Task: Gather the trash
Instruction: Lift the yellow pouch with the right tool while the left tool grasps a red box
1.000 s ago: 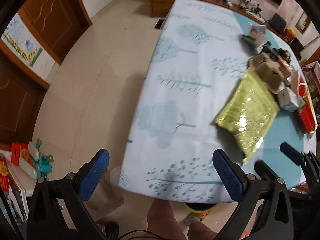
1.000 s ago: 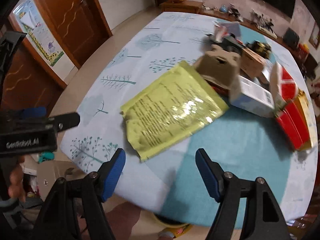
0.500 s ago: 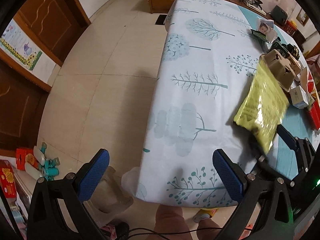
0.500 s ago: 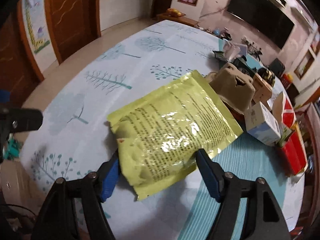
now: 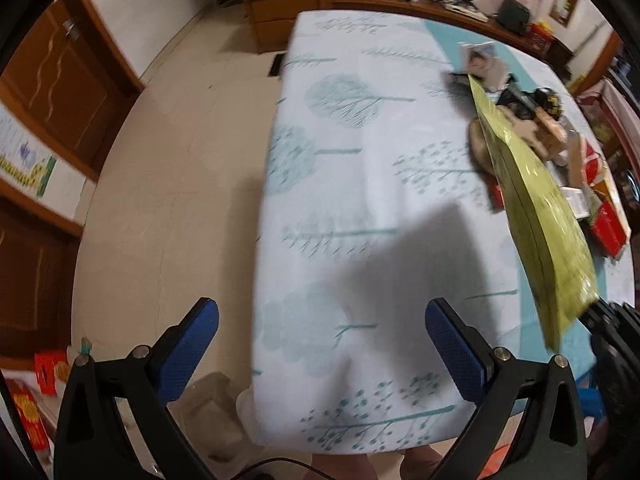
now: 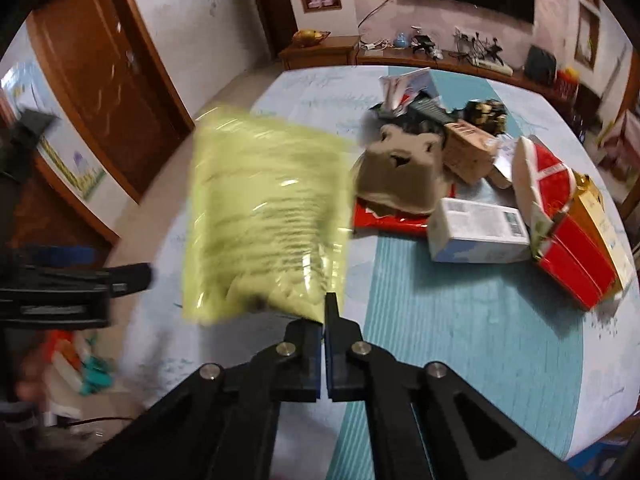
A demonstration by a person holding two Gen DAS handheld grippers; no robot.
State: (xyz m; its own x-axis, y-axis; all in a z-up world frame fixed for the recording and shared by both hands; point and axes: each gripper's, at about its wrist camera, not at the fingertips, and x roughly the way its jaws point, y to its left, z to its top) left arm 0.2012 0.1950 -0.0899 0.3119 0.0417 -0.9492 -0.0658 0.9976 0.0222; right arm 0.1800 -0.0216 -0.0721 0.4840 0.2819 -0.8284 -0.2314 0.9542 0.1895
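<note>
1. Flat yellow-green foil pouch (image 6: pixel 264 216), printed with dark text, hangs clear of the table, clamped by its lower corner in the just-closed right gripper (image 6: pixel 325 320).
2. It looks light, floppy and slick; an edge pinch suits it.
3. Left gripper (image 5: pixel 320 344) gapes empty.
4. No bin is visible; a crushed brown carton (image 6: pixel 400 176) and other boxes lie on the tree-patterned tablecloth (image 5: pixel 360 160).

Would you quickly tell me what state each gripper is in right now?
Left gripper: open, holding nothing.
Right gripper: just closed, shut on a corner of the yellow-green bag, lifted off the table.
</note>
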